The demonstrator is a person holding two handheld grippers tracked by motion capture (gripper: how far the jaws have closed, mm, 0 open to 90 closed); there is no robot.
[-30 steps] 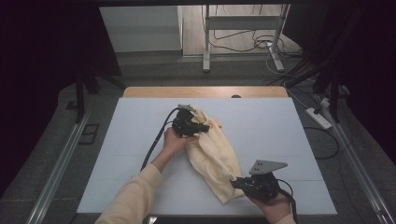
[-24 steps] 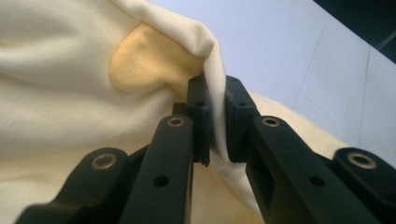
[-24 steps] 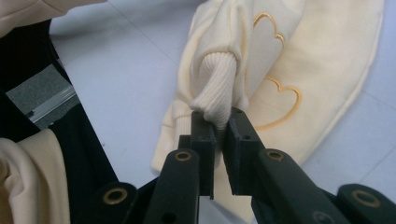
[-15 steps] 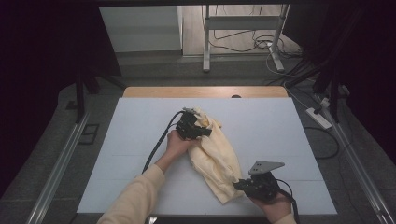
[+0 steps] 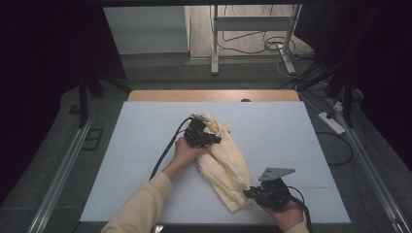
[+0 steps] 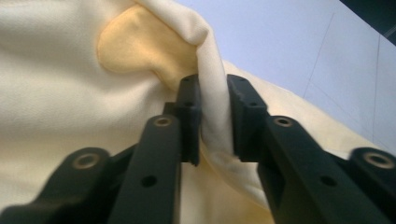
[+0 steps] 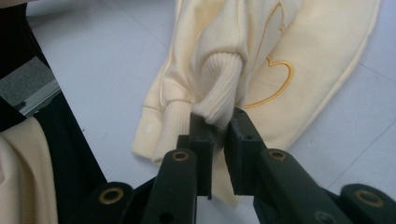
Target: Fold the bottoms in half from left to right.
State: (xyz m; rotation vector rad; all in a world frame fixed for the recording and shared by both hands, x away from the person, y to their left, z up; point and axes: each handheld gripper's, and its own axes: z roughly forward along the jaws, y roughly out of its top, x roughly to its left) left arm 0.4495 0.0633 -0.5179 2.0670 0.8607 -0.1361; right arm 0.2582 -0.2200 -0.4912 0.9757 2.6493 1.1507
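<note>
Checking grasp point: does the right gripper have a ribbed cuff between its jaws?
Yes, in the right gripper view the ribbed cuff of the cream sweatshirt sits between the right gripper jaws.

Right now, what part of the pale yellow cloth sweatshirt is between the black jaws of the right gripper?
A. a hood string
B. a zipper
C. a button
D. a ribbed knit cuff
D: in the right gripper view, the right gripper has the ribbed knit cuff of the pale yellow cloth sweatshirt between its jaws, near a stitched heart outline.
</note>
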